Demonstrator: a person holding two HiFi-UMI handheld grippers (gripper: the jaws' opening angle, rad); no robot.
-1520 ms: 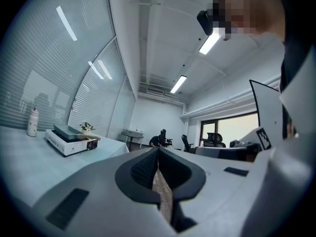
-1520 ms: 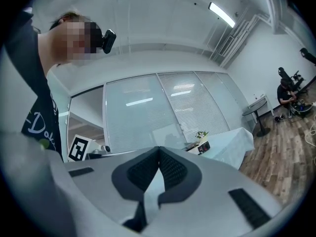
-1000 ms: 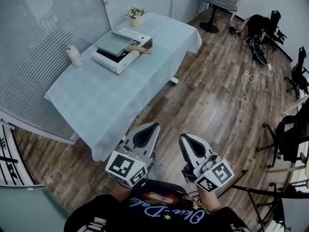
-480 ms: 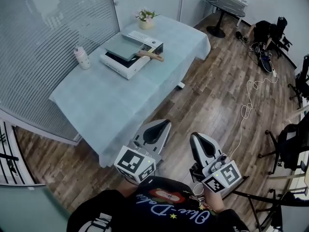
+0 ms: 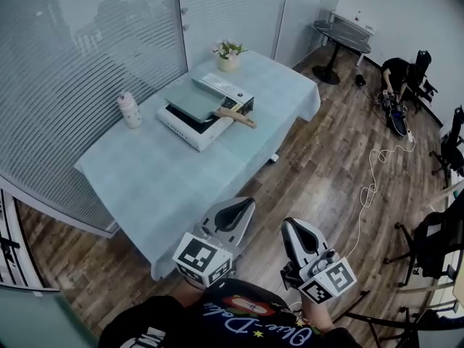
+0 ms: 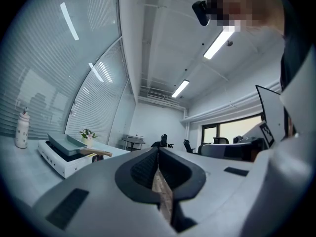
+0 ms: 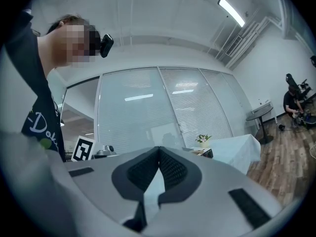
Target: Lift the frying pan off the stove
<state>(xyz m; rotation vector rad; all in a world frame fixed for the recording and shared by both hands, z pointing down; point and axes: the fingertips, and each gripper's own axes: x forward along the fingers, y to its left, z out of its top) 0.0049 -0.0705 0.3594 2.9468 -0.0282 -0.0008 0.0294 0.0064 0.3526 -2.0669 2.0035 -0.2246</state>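
Note:
A square grey-green frying pan (image 5: 191,99) with a wooden handle (image 5: 235,116) rests on a white portable stove (image 5: 190,124) on the table. The left gripper view shows the same pan (image 6: 65,143) and stove (image 6: 55,157) far off at the left. My left gripper (image 5: 242,204) and right gripper (image 5: 289,224) are both shut and empty. They are held side by side over the wooden floor, short of the table's near corner and well away from the pan. In their own views the left gripper (image 6: 158,150) and right gripper (image 7: 159,162) have their jaws pressed together.
The table (image 5: 159,180) wears a light blue cloth, with a white bottle (image 5: 130,111) to the left of the stove and a flower pot (image 5: 228,53) behind it. A white cable (image 5: 370,187) lies on the floor; chairs (image 5: 435,223) stand at right. A person crouches at the far right (image 5: 399,75).
Both grippers have moved forward together towards the table, still shut. The table, stove and pan now sit closer and more central in the head view.

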